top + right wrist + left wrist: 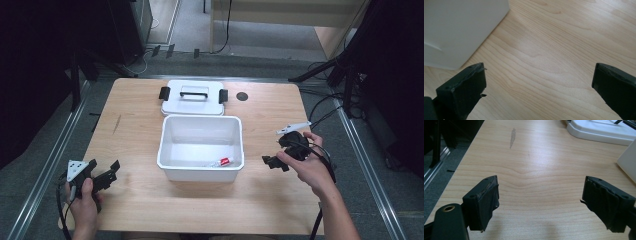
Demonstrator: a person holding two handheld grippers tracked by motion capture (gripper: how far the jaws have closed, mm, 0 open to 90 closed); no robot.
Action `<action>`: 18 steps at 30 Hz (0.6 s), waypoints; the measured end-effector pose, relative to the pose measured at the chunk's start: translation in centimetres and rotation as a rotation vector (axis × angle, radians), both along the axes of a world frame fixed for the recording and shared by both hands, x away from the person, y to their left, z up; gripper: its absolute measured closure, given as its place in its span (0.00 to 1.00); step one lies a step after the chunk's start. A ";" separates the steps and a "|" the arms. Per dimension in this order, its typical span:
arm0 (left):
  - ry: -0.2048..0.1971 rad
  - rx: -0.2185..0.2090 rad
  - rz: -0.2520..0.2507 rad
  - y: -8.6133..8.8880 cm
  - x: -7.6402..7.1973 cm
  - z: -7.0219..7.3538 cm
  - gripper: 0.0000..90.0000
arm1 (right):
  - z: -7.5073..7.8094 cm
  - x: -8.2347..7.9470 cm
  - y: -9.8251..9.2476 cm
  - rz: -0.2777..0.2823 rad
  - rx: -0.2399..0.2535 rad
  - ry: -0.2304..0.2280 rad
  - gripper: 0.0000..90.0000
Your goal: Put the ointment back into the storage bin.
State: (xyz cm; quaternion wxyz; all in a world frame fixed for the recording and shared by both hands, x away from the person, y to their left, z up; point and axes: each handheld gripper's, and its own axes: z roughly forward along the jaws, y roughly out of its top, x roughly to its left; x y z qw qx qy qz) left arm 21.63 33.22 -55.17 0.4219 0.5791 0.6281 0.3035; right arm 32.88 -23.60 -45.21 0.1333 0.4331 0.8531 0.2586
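Tube: we saw a small white tube with a red cap lying in the white bin, near its front wall; long axis ran left-right, cap toward the right.
Lid: the bin's lid lay flat behind the bin on the tabletop.
Left gripper: fingers apart, empty, over bare tabletop left of bin.
Right gripper: fingers apart, empty, right of bin.
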 end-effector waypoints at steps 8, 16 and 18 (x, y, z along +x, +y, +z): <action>0.000 0.001 0.000 0.0 0.0 0.0 0.16 | -2.2 -1.6 -1.7 -0.042 0.053 -0.075 0.00; 0.000 -0.001 0.001 0.0 0.0 0.0 0.16 | -4.4 -3.3 -4.1 -0.107 0.121 -0.114 0.00; 0.000 0.001 0.000 0.0 0.0 0.0 0.16 | -5.0 -3.8 -4.8 -0.122 0.129 -0.130 0.00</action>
